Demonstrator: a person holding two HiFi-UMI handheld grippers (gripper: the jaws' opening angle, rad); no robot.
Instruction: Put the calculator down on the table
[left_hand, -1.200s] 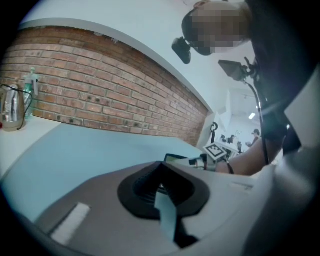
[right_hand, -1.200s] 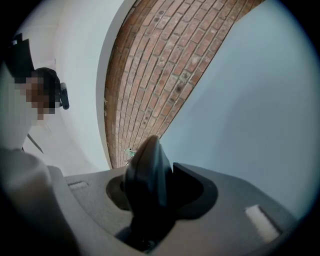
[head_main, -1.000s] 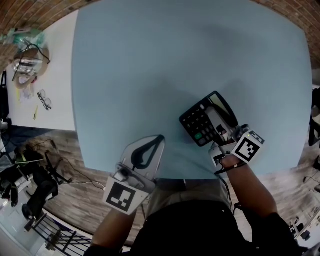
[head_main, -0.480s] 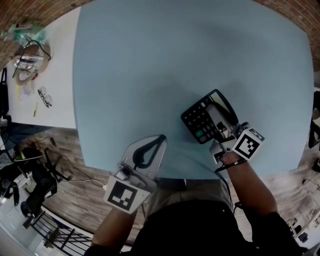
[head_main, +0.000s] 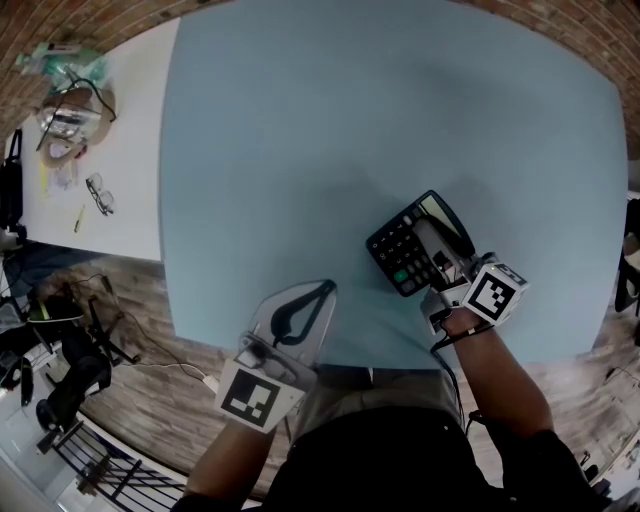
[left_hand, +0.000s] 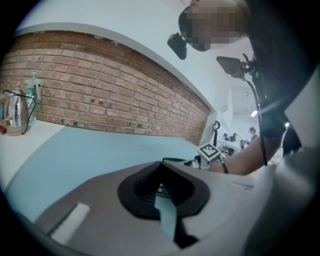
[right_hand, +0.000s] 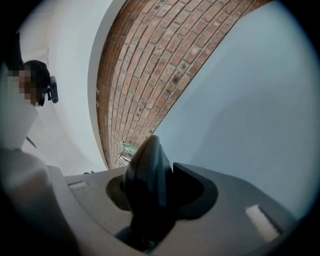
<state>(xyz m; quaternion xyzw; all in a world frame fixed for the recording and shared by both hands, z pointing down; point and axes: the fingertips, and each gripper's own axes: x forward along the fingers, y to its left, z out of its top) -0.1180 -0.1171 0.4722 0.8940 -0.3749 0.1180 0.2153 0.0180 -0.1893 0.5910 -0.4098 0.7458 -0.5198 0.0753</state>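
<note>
Little has changed: the right claw still clamps the calculator, tilted low over the desk near its front edge and not yet released, while the left claw stays closed and empty.

Head view: high up, looks steeply down on the blue table, brick wall at its top edge. Left gripper view: low, close over its jaws, faces across table to wall. Right gripper view: same, but rolled hard over. All 3 share table and wall.
</note>
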